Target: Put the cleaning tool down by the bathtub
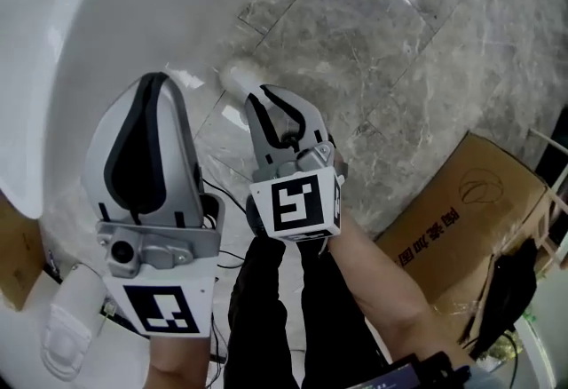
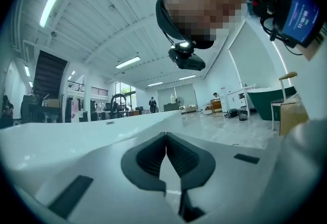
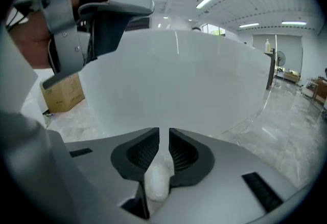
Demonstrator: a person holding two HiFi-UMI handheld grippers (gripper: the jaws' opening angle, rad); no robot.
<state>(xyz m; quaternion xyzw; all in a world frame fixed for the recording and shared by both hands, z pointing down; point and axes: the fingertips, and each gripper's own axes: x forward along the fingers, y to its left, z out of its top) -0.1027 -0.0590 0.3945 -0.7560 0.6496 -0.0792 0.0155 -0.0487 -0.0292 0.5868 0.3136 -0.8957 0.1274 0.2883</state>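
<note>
Right gripper (image 3: 163,138): jaws narrow, clamped on white cleaning tool (image 3: 156,179); tool end near bathtub (image 1: 133,5) base. Left gripper (image 2: 166,138): jaws together, empty, over bathtub rim. Cardboard box (image 1: 461,210) on marble floor (image 1: 382,50), well apart from bathtub.
</note>
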